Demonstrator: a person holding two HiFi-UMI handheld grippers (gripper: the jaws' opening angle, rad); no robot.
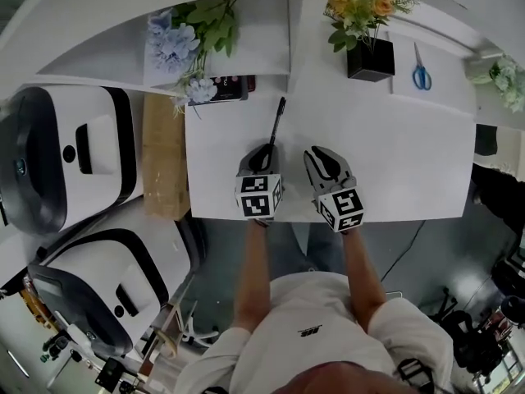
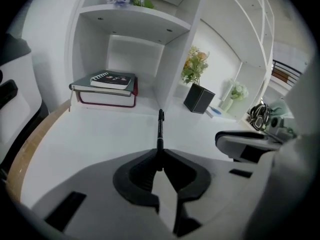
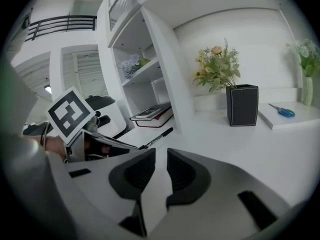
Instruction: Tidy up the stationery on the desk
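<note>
Head view: pen (image 1: 276,123) left of black vase (image 1: 370,59), scissors (image 1: 421,72) right of it. Left gripper view: left gripper (image 2: 159,156) clamped on pen's near end. Right gripper view: right gripper (image 3: 160,171) narrowly parted, empty.

Left gripper (image 1: 266,149) jaws closed on pen (image 1: 277,121), right gripper (image 1: 318,154) alongside, jaws slightly apart.

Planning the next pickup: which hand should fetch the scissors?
Right. The right tongs are empty and slightly apart, and the scissors lie on their side of the desk. The left tongs are shut on the pen.
</note>
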